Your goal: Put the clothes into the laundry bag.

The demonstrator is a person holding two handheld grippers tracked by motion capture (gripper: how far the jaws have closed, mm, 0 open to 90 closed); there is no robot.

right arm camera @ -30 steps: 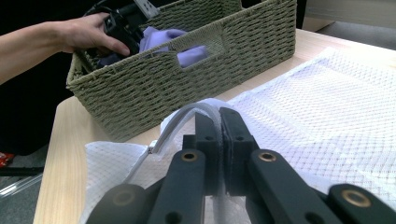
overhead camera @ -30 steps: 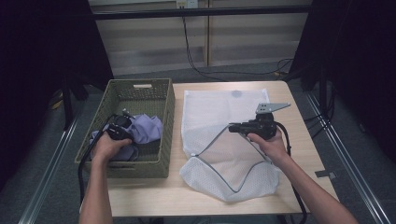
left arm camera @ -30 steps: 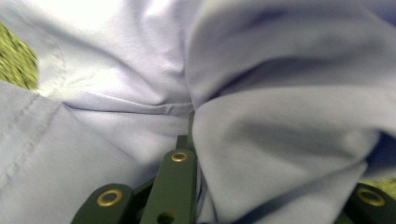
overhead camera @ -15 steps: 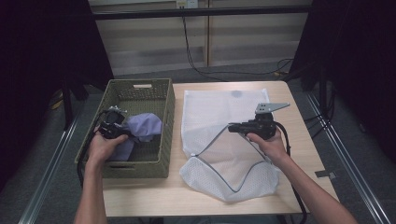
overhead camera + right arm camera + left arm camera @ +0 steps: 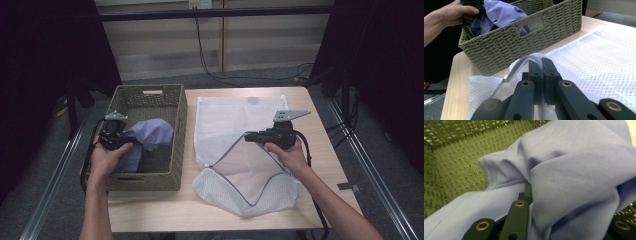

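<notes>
Both forearms are bare, no sleeves showing; each hand carries a chunky black plastic claw, the left claw [image 5: 114, 136] and the right claw [image 5: 250, 137]; both wear a grey three-cornered plate with small holes on top; black cables trail back along the arms; up close the black jaws have brass-ringed screw holes.

lilac cloth [image 5: 152, 132], olive woven basket [image 5: 150, 177], white mesh bag [image 5: 235, 125]

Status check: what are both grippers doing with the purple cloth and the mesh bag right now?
Left gripper shut on purple cloth, lifting it in the basket. Right gripper shut on mesh bag rim, holding its mouth open. Basket wall stands between cloth and bag.
</notes>
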